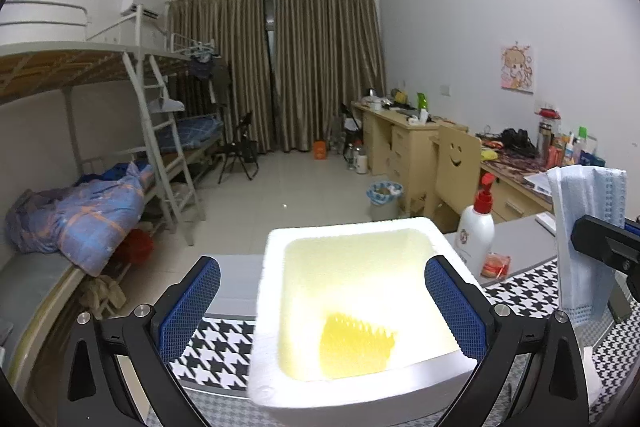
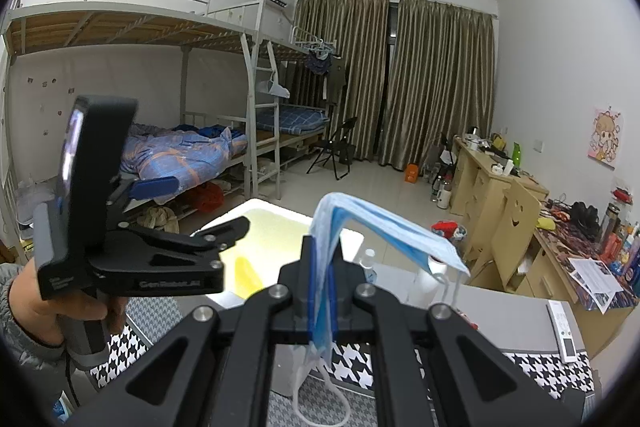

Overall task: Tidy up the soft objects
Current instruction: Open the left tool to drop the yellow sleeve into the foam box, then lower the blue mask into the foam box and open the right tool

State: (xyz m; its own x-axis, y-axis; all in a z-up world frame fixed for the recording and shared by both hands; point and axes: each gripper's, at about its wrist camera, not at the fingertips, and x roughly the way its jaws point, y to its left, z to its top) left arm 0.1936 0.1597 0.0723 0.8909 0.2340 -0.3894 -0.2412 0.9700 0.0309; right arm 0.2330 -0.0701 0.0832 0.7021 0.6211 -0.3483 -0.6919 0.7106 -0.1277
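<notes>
**One item boxed, the masks yet to go in**

Nearest the right wrist camera, the right gripper (image 2: 323,291) has its blue-padded fingers pressed together on a stack of pale blue pleated face masks (image 2: 360,227). The stack is draped over the fingertips, and the white ear loops (image 2: 320,399) dangle below the jaws. In the left wrist view the same masks (image 1: 588,239) hang at the right edge, just beside the box and above the table.

The left gripper (image 1: 322,301) is spread wide with nothing between its pads. It sits over the near rim of the white foam box (image 1: 344,231). Inside, on the box floor near the front wall, lies 1 yellow spiky soft object (image 1: 356,345), blurred by glare. I judge this to be the first piece put away.

The box stands on a table with a black-and-white houndstooth cloth (image 1: 224,347). Behind the box's right corner are a white pump bottle with a red top (image 1: 478,231) and a small orange packet (image 1: 496,265).

What remains, by my reading, is to carry the masks over the box opening and release them there. No other loose soft item shows on the cloth in these views.
</notes>
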